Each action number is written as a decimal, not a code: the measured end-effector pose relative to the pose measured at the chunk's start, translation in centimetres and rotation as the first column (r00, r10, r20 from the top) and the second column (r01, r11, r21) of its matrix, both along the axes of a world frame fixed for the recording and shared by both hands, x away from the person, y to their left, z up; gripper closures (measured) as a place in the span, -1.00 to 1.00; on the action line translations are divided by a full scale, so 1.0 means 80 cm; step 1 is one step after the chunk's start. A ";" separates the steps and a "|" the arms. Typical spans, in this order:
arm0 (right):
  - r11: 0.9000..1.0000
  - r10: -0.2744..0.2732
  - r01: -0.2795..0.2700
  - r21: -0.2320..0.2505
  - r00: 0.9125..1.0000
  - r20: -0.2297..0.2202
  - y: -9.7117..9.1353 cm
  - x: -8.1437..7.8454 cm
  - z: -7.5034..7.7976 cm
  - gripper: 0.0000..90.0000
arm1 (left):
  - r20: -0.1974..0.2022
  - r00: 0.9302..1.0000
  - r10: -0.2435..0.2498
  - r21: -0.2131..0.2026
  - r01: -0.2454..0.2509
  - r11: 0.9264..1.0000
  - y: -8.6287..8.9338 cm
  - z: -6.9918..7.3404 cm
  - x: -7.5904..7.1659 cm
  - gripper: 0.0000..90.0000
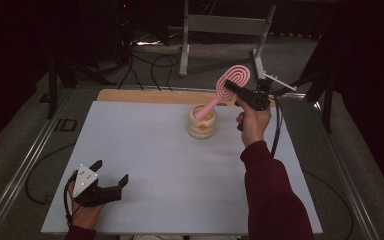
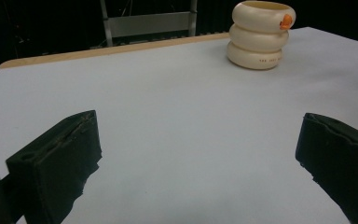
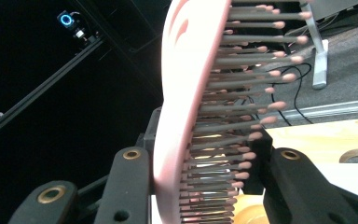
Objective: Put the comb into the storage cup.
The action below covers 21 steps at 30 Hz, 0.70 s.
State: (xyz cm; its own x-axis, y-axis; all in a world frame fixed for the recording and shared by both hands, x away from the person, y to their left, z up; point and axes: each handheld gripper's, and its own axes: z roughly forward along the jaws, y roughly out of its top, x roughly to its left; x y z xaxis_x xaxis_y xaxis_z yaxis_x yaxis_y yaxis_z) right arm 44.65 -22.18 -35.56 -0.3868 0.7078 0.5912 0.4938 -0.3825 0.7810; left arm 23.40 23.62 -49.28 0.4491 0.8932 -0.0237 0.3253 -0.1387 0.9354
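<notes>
A pink hairbrush [image 1: 230, 83] stands tilted, its handle down inside a cream ribbed cup [image 1: 202, 122] with an orange mark on the white table [image 1: 145, 145]. My right gripper [image 1: 235, 89] is shut on the brush head, above and right of the cup. Up close, the pink brush back and grey bristles [image 3: 200, 98] sit between the two black jaws. My left gripper [image 1: 111, 172] rests low at the table's front left, open with nothing between its fingers [image 2: 60, 158]. From there the cup [image 2: 260, 33] stands far off at upper right.
A wooden strip [image 1: 145, 95] runs along the table's far edge. Behind it, a grey metal stand [image 1: 220, 30] and black cables [image 1: 150, 65] lie on the floor. A metal rail [image 1: 25, 165] borders the table on the left.
</notes>
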 end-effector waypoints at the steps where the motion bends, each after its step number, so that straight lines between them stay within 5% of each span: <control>1: 1.000 -0.001 0.001 0.000 1.000 0.001 0.000 0.001 0.000 0.42 | 0.000 1.000 0.000 0.000 0.000 1.000 0.000 0.000 0.000 -0.98; 21: 0.998 -0.048 0.050 -0.034 0.998 0.048 0.000 0.001 0.006 0.42 | -0.004 1.000 0.002 -0.005 -0.002 1.000 0.000 -0.001 0.000 -0.98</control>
State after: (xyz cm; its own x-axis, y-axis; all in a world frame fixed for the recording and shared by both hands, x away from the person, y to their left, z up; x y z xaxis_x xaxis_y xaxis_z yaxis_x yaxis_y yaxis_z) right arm 44.70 -22.19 -35.11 -0.3781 0.7464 0.5477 0.4374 -0.3773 0.8163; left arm 23.43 23.61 -49.37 0.4476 0.8937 -0.0295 0.3288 -0.1338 0.9349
